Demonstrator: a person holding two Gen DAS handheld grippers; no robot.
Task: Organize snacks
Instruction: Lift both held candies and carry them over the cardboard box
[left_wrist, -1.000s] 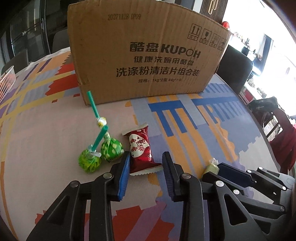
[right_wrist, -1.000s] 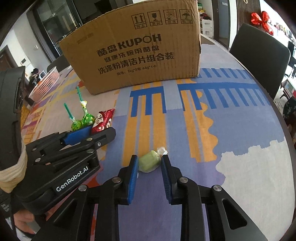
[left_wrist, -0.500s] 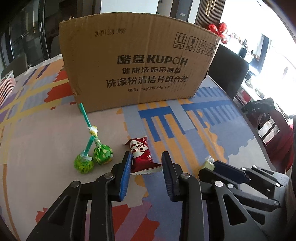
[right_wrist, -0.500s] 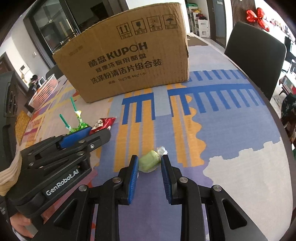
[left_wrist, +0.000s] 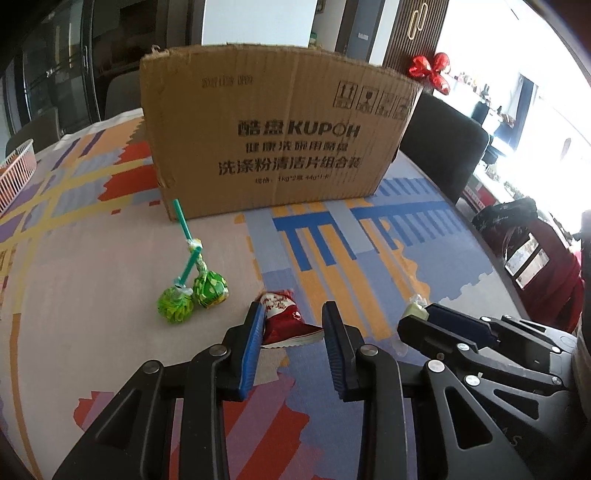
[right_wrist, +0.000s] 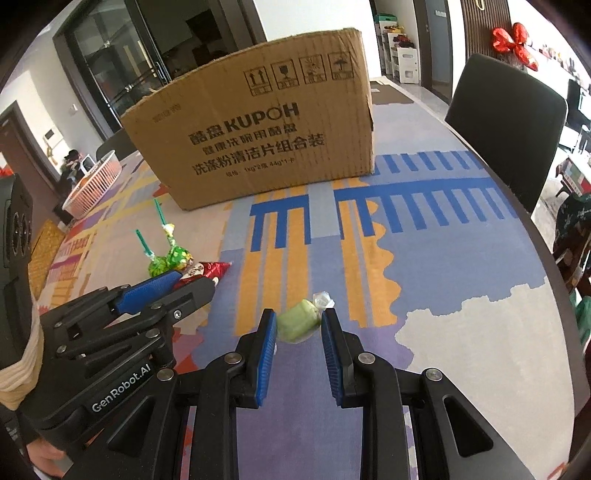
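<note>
Grippers both clamp snacks: left gripper (left_wrist: 291, 325) holds red packet (left_wrist: 282, 319); right gripper (right_wrist: 299, 328) holds green candy (right_wrist: 298, 320).

Cardboard box (left_wrist: 273, 144) stands at back of worktop (left_wrist: 92, 295). Two lollipops (left_wrist: 192, 295) lie side by side, touching, in front of box's left corner. Snack packet (left_wrist: 284, 321) lies right of lollipops, between left hand-held gripper (left_wrist: 291, 343) fingers. Wrapped candy (right_wrist: 299, 320) further right, between right hand-held gripper (right_wrist: 299, 339) fingers. Basket (right_wrist: 92, 181) at far left edge. Chair (right_wrist: 506, 125) behind worktop's right side.
</note>
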